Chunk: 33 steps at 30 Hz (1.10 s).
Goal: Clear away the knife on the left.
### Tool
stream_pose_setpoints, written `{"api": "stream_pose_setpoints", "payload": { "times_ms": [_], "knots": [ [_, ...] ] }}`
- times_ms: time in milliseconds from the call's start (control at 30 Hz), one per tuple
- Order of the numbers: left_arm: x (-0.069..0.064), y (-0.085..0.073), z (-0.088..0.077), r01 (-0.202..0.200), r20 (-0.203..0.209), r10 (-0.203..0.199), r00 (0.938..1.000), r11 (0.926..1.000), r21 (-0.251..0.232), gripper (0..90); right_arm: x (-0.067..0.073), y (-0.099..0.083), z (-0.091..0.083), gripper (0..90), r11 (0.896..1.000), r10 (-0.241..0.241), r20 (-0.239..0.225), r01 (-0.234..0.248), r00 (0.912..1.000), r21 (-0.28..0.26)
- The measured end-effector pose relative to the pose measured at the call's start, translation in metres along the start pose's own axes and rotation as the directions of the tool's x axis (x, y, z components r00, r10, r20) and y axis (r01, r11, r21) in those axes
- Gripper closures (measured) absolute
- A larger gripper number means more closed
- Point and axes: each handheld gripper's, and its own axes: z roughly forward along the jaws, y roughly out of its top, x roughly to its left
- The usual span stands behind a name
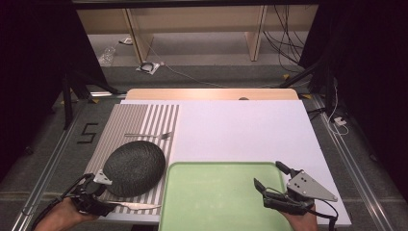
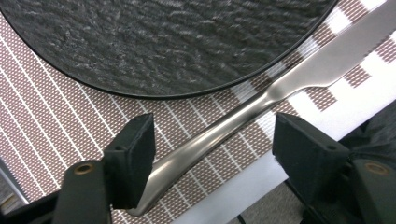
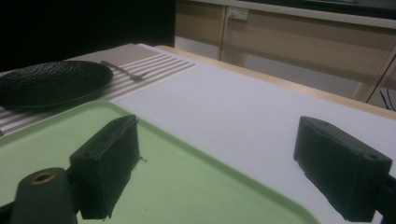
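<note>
Cutlery counted, one knife (image 2: 261, 100), one fork (image 1: 149, 135), one plate (image 1: 133, 167).

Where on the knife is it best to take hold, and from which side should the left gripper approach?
Probably grip the knife on its handle, the thicker rounded part between the left gripper's open jaws. Come from above, jaws across the handle: it lies flat on the striped placemat, and the black plate sits close beside the blade, apart from it, leaving less room there.

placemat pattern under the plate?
Brown and white stripes on the placemat, under the black plate; best in the left gripper view.
</note>
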Motion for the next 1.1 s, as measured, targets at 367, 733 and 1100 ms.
{"api": "stream_pose_setpoints", "payload": {
  "times_ms": [367,733,1100],
  "knots": [
    [-0.002,0.005,0.007,-0.06,0.015,0.06,0.9981,0.9966,0.056,38.1,0.0,0.0,0.001,15.0,1.0,-0.007,0.003,0.007,1.0,-0.002],
    [-0.004,0.008,0.011,-0.11,0.028,0.108,0.9938,0.9898,0.091,44.1,0.001,0.0,0.001,15.1,1.0,-0.011,0.001,0.011,0.9999,0.008],
    [-0.002,0.012,0.013,-0.112,0.049,0.107,0.9931,0.9875,0.111,46.5,0.001,0.0,0.002,15.2,1.0,-0.011,-0.002,0.011,0.9999,0.011]
  ]
}}
